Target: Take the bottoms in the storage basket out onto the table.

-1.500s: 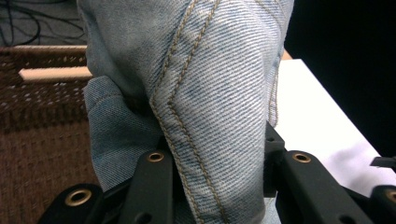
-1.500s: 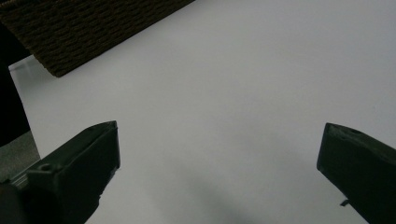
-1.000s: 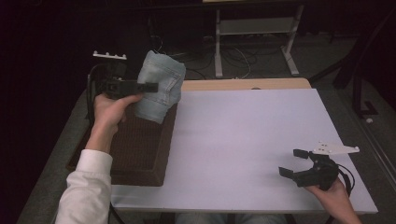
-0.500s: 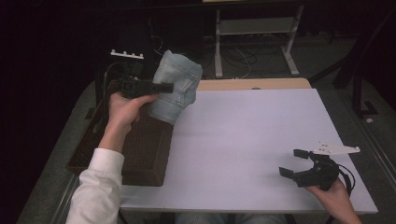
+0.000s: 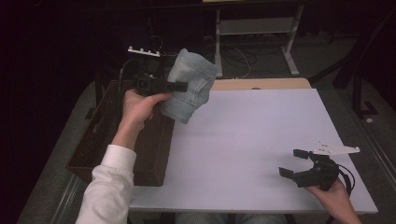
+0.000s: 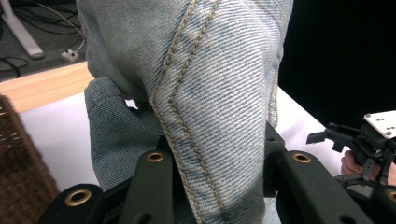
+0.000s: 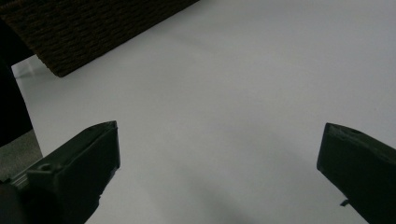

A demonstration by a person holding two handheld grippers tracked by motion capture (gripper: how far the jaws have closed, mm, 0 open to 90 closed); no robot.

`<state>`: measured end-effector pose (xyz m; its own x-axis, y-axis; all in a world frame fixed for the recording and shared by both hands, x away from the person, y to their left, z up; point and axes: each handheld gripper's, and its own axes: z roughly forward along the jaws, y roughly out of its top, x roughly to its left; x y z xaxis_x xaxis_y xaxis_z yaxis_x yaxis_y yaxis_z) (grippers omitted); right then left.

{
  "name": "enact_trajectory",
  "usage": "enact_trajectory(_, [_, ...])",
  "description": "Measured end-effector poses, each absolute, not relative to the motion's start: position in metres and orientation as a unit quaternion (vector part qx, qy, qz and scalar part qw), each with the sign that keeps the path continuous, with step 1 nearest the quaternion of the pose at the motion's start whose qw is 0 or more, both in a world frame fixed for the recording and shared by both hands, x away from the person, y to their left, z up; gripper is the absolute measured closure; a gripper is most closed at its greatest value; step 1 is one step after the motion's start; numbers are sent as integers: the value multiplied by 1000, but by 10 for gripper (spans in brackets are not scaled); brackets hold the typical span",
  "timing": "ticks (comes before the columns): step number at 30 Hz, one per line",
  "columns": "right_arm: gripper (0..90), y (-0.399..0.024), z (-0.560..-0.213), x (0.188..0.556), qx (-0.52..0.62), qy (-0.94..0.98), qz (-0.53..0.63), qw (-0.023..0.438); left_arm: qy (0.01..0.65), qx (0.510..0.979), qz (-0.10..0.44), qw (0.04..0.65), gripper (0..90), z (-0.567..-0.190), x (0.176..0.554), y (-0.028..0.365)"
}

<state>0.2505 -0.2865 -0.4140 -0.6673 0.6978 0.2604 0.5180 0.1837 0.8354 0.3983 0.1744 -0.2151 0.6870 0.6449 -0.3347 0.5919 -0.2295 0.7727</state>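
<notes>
Denim lifted beside the basket

The wicker basket [image 5: 100,140] sits at the table's left edge; above its far corner the left gripper [image 5: 180,86] clenches folded denim [image 5: 189,86], its tan seam stitching clear in the left gripper view. The right gripper [image 5: 295,163] rests open-jawed over the white table [image 5: 243,140].

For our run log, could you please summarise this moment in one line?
left gripper: shut on denim garment, above wicker basket | right gripper: open, empty

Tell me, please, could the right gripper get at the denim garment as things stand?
Probably yes: the right gripper stands open, and bare white table lies between it and the denim garment, held up by the left gripper.
</notes>
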Motion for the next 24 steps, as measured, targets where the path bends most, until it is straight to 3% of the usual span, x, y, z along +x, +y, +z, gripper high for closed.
enact_trajectory(24, [0,-287,-414,251,397,763,501,89,368,810,-4,457,662,-236,414,111])
